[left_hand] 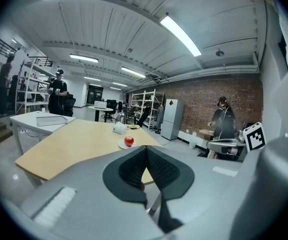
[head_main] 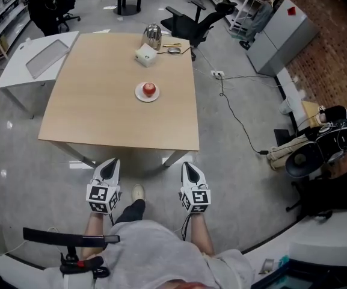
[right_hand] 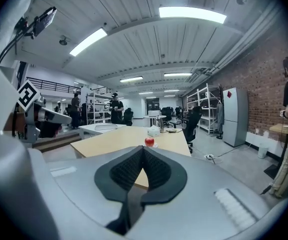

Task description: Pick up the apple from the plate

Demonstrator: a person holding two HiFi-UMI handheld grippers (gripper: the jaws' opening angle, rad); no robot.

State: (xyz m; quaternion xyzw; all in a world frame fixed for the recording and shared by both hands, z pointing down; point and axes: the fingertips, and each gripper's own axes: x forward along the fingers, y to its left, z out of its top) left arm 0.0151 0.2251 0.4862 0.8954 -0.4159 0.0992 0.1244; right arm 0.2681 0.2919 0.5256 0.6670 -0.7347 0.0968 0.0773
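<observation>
**Task object.** The apple (head_main: 149, 89) is red and sits on a small white plate (head_main: 139, 94). The plate lies on the light wooden surface (head_main: 101, 125), right of centre and toward the far half. The apple appears round, with no discernible long axis. The stem is too small to resolve, so the direction it points cannot be stated.

**Adjacent items.** A white box (head_main: 146, 55) and a silvery vessel (head_main: 153, 36) stand beyond the plate, near the far edge.

**Tongs.** The left tongs (head_main: 110, 163) and the right tongs (head_main: 187, 165) are off the surface, just short of its near edge and well apart from the apple. Both point toward the surface. On each, the ribbed pads are pressed together at the tips, with nothing between them.
</observation>
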